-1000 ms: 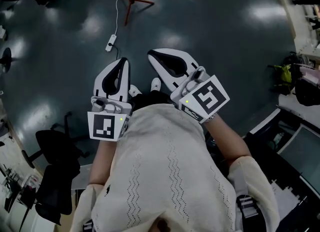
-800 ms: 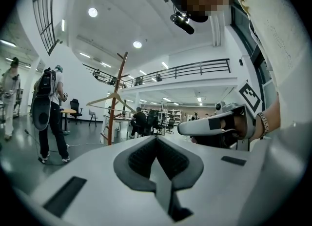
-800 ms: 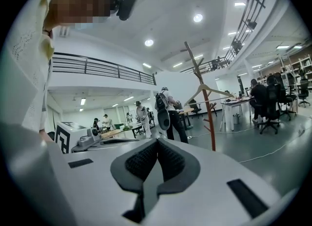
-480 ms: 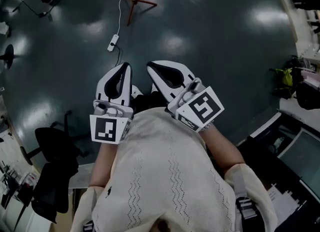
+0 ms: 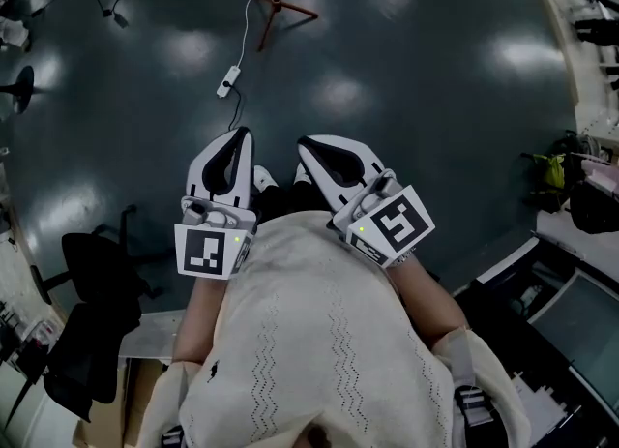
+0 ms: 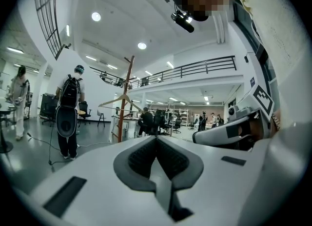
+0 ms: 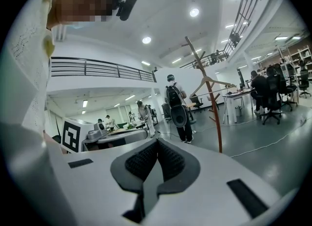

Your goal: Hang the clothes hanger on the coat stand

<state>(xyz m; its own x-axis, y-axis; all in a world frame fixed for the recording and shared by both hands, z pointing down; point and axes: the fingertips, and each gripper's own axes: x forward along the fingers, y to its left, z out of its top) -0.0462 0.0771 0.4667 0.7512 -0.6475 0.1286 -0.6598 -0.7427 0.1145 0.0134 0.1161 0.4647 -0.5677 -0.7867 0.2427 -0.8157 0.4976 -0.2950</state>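
The reddish-brown coat stand (image 6: 126,98) rises from the floor ahead, and a pale wooden clothes hanger (image 6: 120,101) hangs from its upper pegs. The right gripper view shows the same coat stand (image 7: 208,103) and hanger (image 7: 210,82) at the right. In the head view only the stand's splayed feet (image 5: 278,3) show, at the top edge. My left gripper (image 5: 242,134) and right gripper (image 5: 308,143) are held side by side close to the body. Both are shut with nothing between the pads, as seen at the left gripper (image 6: 156,139) and the right gripper (image 7: 157,142).
A person with a backpack (image 6: 68,108) stands on the floor near the stand. A white cable with a power strip (image 5: 229,80) runs from the stand's feet. A black office chair (image 5: 92,282) is at my left. Desks with seated people (image 7: 265,93) lie beyond.
The head view has shifted, so the stand's feet and the cable now sit a little further right. Both grippers stay shut near the body, and the right one has drawn in slightly.
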